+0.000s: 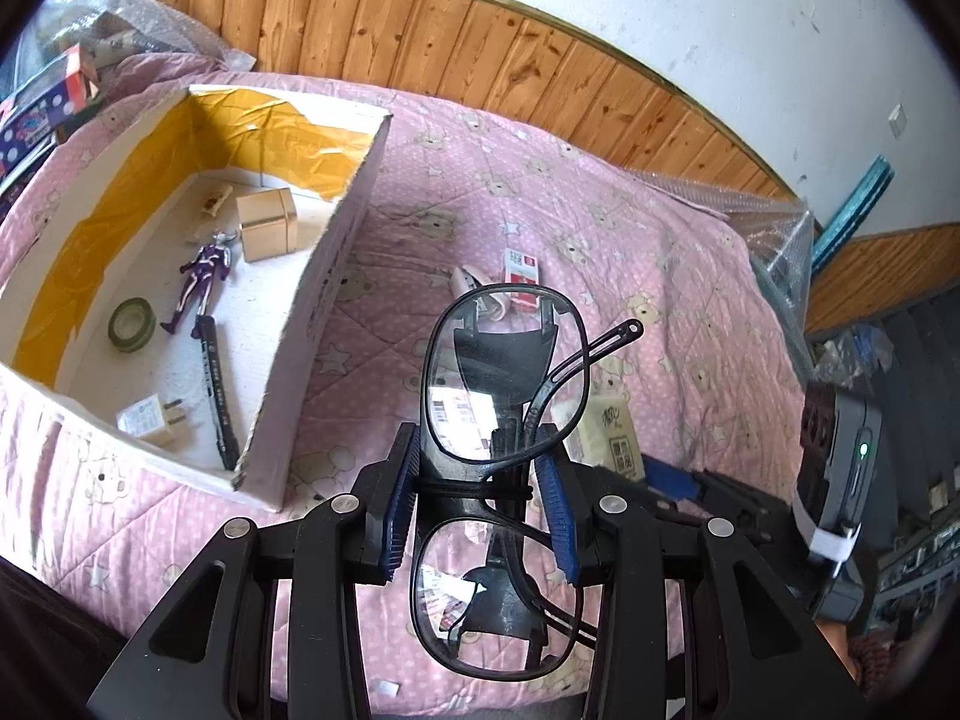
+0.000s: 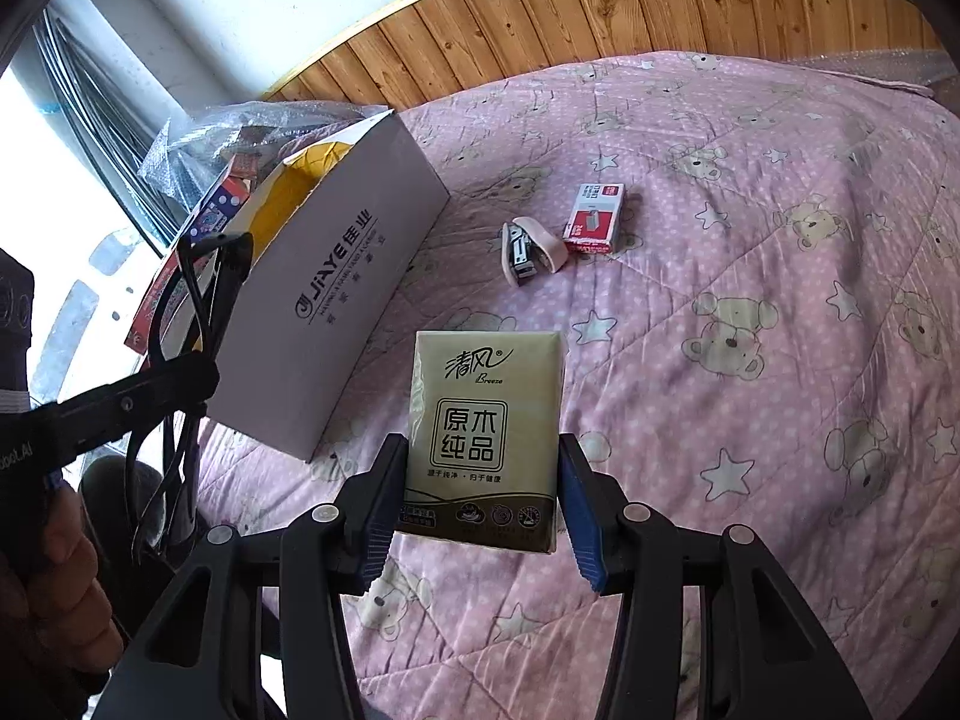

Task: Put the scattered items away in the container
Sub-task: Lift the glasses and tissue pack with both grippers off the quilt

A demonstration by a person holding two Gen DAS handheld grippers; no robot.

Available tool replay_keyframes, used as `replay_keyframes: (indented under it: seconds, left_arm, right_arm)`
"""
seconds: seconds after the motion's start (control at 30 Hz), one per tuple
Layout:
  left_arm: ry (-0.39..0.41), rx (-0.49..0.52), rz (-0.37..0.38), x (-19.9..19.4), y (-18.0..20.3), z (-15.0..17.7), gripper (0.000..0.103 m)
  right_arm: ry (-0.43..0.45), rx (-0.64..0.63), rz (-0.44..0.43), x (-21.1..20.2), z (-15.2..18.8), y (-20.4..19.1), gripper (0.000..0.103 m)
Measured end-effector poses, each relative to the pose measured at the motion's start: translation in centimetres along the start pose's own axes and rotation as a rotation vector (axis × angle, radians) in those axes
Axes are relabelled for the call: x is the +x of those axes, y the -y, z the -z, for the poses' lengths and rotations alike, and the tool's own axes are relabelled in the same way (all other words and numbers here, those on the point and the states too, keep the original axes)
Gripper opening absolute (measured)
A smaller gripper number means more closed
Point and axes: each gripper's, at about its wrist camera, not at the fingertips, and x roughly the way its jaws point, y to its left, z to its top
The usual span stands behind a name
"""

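- Left gripper [image 1: 483,483]: fingers closed on the glasses [image 1: 504,396] at the bridge, 1 lens ahead of the pads, 1 behind; long axis runs along the fingers.
- Box [image 1: 336,276]: lies forward-left of the left gripper, open top facing up. The left gripper is the nearer one.
- Right gripper [image 2: 480,498]: fingers pressed against both long sides of the tissue pack [image 2: 486,426], held above the quilt [image 2: 750,240].
- Stapler [image 2: 531,252] and staple box [image 2: 594,219] lie on the quilt, beyond the pack.

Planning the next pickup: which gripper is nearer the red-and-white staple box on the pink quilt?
Hard to call. Both grippers are short of the red-and-white staple box: the left gripper holds glasses, the right gripper a tissue pack.
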Motion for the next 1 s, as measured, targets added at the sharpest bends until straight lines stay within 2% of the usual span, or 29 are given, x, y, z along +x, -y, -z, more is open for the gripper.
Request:
replay_keyframes:
  seconds: [0.17, 0.43, 1.0]
  left_arm:
    - [0.02, 0.018, 0.0, -1.4, -0.5, 0.8, 0.039]
    - [0.047, -0.017, -0.002, -3.0, -2.5, 1.8, 0.039]
    - [0.168, -0.123, -0.009, -8.0, -8.0, 0.4, 0.039]
  right_arm:
    - [0.006, -0.004, -0.019, -0.7, 1.8, -1.6, 0.05]
    - [-0.002, -0.028, -0.059, -1.2, 3.5, -4.4, 0.05]
    - [0.019, -0.144, -0.107, -2.9, 3.1, -9.8, 0.05]
